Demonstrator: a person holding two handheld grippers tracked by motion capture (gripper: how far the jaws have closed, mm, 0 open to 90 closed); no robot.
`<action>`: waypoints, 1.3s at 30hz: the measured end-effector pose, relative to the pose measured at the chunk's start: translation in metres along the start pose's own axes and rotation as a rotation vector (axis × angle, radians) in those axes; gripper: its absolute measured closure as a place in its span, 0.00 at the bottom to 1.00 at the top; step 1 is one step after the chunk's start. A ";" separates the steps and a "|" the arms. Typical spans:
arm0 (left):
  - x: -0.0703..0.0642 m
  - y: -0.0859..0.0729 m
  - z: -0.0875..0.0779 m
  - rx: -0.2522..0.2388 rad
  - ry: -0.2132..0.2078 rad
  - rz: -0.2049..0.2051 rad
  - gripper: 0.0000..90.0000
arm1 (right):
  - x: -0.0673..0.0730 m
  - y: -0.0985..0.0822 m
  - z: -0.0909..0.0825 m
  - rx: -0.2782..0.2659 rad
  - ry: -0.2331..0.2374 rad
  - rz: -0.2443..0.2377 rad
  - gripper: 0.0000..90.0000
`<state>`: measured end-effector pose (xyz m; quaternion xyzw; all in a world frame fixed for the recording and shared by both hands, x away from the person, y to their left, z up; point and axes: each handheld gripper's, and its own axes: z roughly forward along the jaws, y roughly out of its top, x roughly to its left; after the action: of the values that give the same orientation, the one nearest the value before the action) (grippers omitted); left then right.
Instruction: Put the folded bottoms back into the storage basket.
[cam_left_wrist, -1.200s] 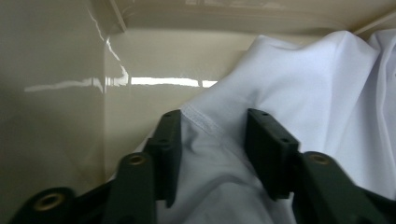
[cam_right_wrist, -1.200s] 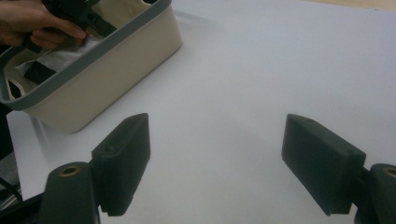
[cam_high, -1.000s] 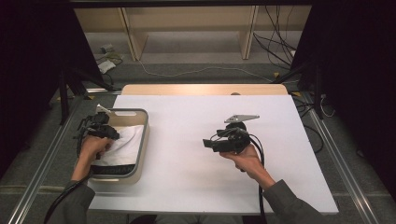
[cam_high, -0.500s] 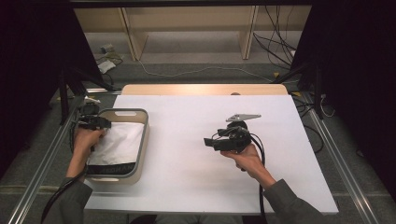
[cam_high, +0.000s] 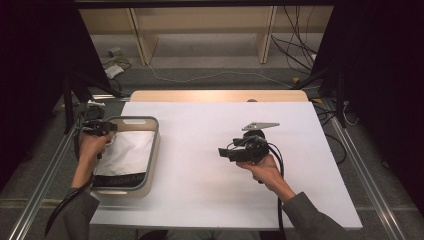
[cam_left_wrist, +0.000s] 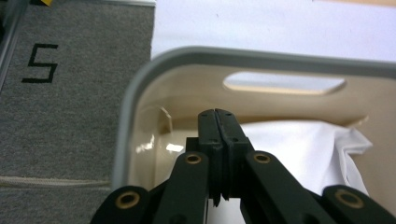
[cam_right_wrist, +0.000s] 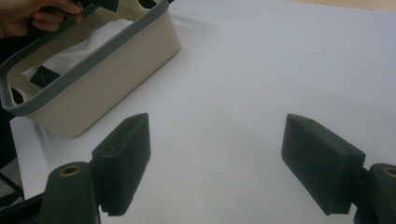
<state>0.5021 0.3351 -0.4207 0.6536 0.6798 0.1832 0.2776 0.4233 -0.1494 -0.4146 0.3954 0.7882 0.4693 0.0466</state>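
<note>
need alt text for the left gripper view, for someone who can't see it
The left gripper, its two black jaws shut together with nothing between them, points into a beige bin with a grey rim and a handle slot, where a crumpled white cloth lies. Grey carpet marked with a black 5 lies beside the bin.

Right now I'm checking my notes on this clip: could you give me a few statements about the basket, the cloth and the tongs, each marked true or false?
1. The white cloth lies inside the basket. True.
2. The left tongs are wide open. False: their jaws are shut together, with nothing between them.
3. The right tongs are open above the white table. True.
4. The right tongs hold the cloth. False: they hold nothing.
5. The basket stands at the table's right side. False: it stands at the left.
</note>
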 end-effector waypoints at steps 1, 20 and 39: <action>-0.001 -0.001 0.002 0.009 0.000 0.001 0.99 | 0.000 0.000 0.000 -0.002 -0.001 0.000 0.28; -0.008 -0.016 0.024 0.110 0.087 0.019 0.99 | 0.002 -0.001 0.000 -0.001 -0.004 -0.011 0.28; -0.032 -0.019 -0.019 0.016 -0.167 0.030 0.40 | 0.003 -0.001 -0.015 -0.082 -0.011 -0.002 0.27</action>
<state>0.4750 0.3037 -0.4133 0.6789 0.6459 0.1267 0.3254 0.4136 -0.1580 -0.4061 0.3949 0.7685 0.4989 0.0676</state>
